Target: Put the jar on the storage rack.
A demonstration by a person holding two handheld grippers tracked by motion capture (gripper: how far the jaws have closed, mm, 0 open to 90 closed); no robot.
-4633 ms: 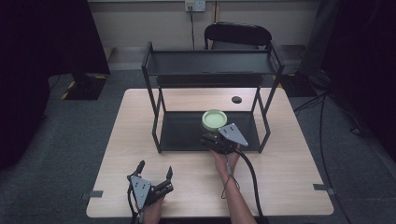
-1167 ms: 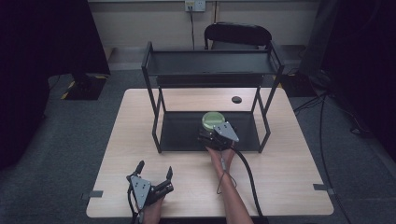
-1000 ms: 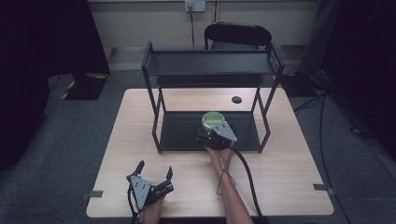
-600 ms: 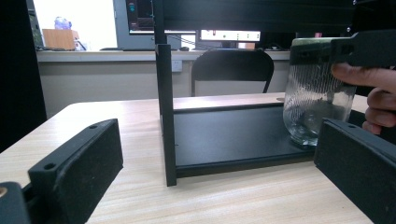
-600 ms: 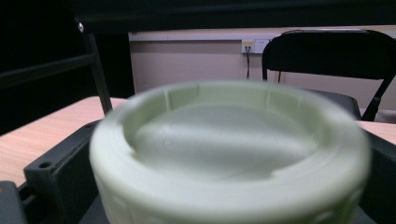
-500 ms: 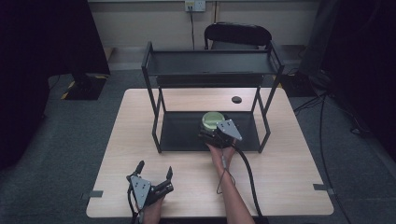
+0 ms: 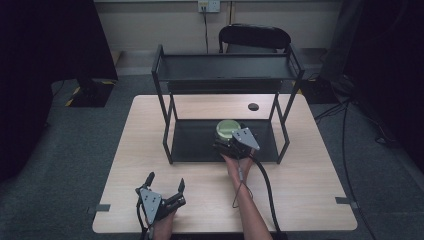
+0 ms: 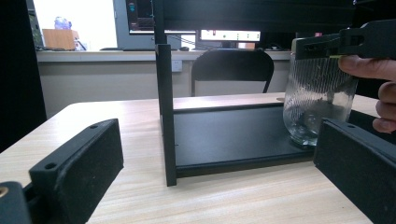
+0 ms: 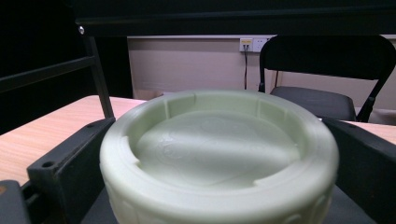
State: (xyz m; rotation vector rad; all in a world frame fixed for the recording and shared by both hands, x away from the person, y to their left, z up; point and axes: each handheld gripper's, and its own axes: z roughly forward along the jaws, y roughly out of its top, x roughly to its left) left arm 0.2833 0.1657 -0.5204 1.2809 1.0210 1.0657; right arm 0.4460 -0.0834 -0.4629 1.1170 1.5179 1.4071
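Counting now: one glass jar [image 8: 317, 107] wearing one pale green lid [image 9: 219, 154], sitting on one black two-tier shelf rack [image 7: 227, 67]. One table [image 7: 310, 185], one chair [image 7: 255, 37], one small black disc [image 7: 253, 106], two grippers showing.

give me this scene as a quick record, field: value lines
jar: clear glass, pale green lid, upright on the rack's lower shelf
right gripper: at the jar, jaws either side of the lid
grip: contact not clear
left gripper: jaws open, holds nothing, near the table's front edge
rack: black, two shelves, top shelf bare
table: light wood, small black disc behind the rack
chair: black, beyond the table
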